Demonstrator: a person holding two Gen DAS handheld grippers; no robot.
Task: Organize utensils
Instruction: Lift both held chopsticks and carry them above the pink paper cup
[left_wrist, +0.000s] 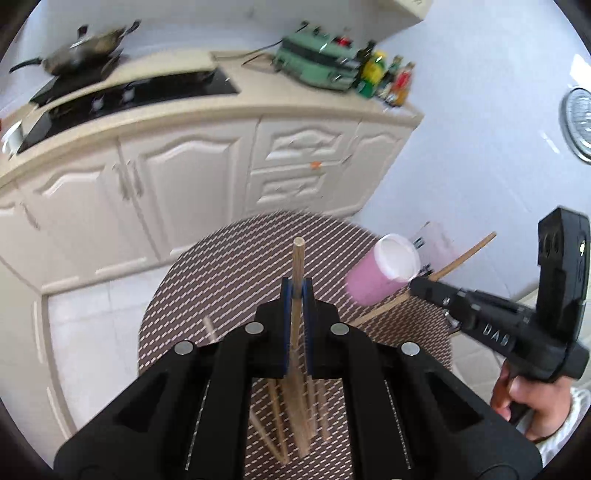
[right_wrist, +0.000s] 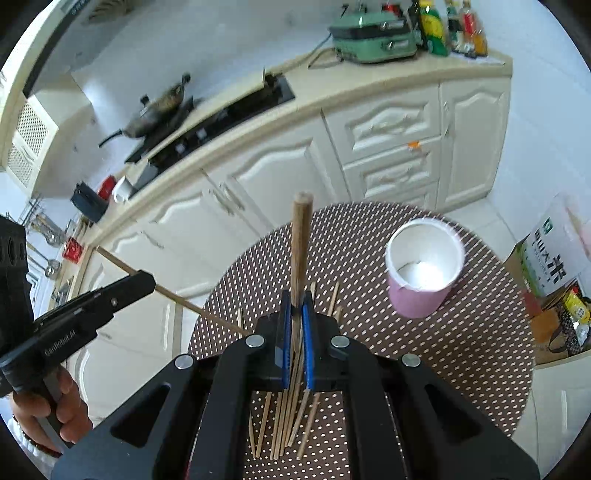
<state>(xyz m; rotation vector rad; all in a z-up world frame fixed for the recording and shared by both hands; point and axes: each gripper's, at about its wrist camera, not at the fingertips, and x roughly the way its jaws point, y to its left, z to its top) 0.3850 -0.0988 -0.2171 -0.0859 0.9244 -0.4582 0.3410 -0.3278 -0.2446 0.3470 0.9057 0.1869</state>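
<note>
My left gripper (left_wrist: 296, 291) is shut on a wooden chopstick (left_wrist: 297, 266) that points forward above the round brown mat (left_wrist: 229, 266). My right gripper (right_wrist: 296, 306) is shut on a darker wooden chopstick (right_wrist: 301, 243). A pink cup (right_wrist: 423, 273) with a white inside stands on the mat (right_wrist: 461, 350), right of my right gripper; it also shows in the left wrist view (left_wrist: 380, 273). Several loose chopsticks (right_wrist: 284, 424) lie on the mat under my right gripper. The left gripper (right_wrist: 146, 280) with its chopstick (right_wrist: 177, 295) shows at the left of the right wrist view.
White kitchen cabinets (left_wrist: 177, 177) stand beyond the mat, with a black hob (left_wrist: 122, 96), a pan (left_wrist: 81, 55), a green appliance (left_wrist: 317, 62) and bottles (left_wrist: 388, 77) on the counter. Cartons and bags (right_wrist: 554, 266) sit on the floor at the right.
</note>
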